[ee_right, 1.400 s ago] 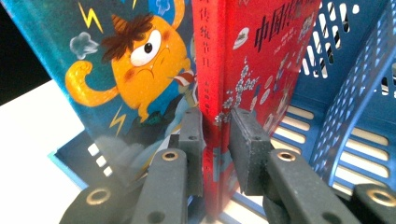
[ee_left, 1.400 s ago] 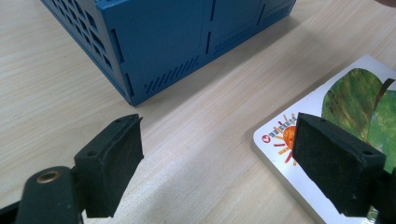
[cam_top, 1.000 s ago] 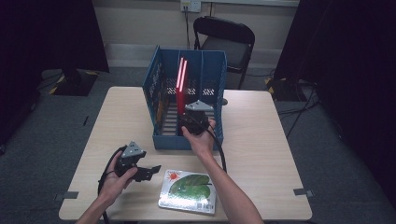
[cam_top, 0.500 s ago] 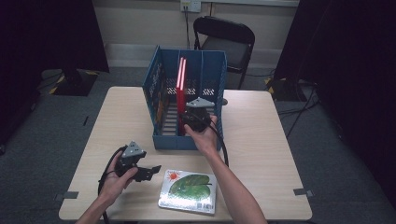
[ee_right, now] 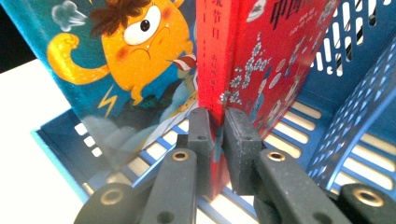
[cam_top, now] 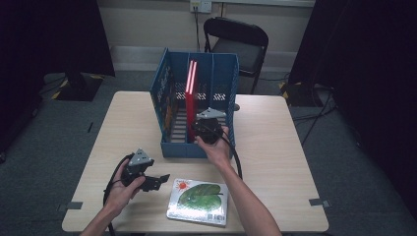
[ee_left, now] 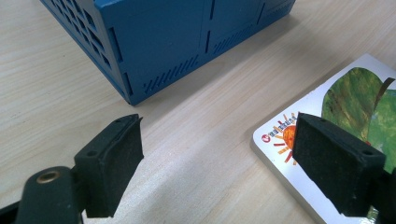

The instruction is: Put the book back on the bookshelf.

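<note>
A red book (ee_right: 266,46) stands upright in the blue slotted rack (cam_top: 216,73). My right gripper (ee_right: 217,116) is shut on the lower part of its spine; the jaws have just been closing with the red book between them. From above, the right gripper (cam_top: 199,130) reaches into the rack's front beside the red book (cam_top: 191,93). My left gripper (ee_left: 217,149) is open and holds nothing, low over the table. Its right pad hangs over the corner of a flat leaf-picture book (ee_left: 355,93), which lies at the table's front (cam_top: 199,200). The left gripper (cam_top: 160,181) points toward it.
A blue book with an orange cartoon monster (ee_right: 130,56) leans in the rack left of the red one. The rack's front corner (ee_left: 159,37) is close ahead of the left gripper. A black folding chair (cam_top: 238,42) stands behind the wooden table (cam_top: 275,147).
</note>
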Demonstrator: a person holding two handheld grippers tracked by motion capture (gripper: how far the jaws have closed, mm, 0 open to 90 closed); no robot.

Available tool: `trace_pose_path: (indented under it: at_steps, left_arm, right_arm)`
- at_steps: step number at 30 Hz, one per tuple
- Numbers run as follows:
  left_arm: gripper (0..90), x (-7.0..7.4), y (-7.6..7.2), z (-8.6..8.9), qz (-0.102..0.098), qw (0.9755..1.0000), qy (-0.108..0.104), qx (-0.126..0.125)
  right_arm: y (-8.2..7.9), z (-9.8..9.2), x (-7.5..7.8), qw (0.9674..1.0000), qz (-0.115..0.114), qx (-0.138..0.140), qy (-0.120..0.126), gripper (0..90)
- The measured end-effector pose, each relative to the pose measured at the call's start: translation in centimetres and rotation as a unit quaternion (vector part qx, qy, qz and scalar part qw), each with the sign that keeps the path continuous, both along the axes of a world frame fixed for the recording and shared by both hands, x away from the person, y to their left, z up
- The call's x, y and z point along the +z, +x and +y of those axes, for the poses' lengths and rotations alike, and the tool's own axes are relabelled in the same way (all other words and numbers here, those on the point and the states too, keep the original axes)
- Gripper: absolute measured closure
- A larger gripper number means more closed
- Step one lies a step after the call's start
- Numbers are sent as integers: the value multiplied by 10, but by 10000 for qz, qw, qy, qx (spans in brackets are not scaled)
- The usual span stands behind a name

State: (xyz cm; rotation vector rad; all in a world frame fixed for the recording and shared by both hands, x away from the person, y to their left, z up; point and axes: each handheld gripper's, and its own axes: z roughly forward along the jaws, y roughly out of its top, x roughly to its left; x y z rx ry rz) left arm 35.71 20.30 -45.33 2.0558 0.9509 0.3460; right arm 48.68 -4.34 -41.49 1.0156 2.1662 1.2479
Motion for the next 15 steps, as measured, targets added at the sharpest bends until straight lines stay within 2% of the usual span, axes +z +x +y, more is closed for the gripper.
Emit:
trace_pose_path:
  at_steps: [7,8,11,15]
  left_arm:
    - [160,0,0,1,3,10000,-38,9]
    - [160,0,0,1,2,10000,-37,1]
    - [160,0,0,1,13,10000,-7,-13]
    - [160,0,0,1,43,10000,-5,-32]
  right_arm:
    - [7,-1,-3,9999,102,-24,-124,823]
    - [6,0,-3,9998,86,-44,-147,793]
    - [2,0,1,9999,13,-49,-156,777]
    - [-6,-5,9,10000,21,26,-66,744]
